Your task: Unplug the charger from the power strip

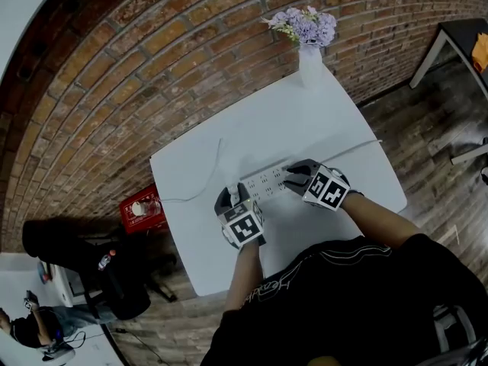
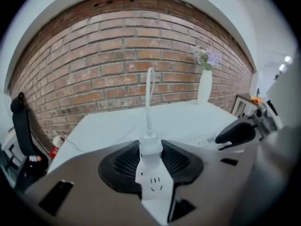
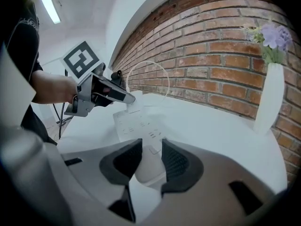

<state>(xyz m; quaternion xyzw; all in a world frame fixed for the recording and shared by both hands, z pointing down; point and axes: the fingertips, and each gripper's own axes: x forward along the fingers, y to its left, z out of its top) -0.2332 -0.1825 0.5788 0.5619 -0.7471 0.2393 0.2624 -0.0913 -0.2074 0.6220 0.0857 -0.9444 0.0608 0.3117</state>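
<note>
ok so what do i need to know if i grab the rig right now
Left gripper: closed on the charger, cable rising from it.
Right gripper: clamped on one end of the power strip, which lies on the table.
Done: both grips set.
Left to do: charger looks still seated in the strip; pull it free while the right holds the strip down.

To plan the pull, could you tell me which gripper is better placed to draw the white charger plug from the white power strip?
Left. The left gripper is closed on the white charger plug, cable rising from it; the right gripper grips the other end of the long white power strip, bracing it.
</note>
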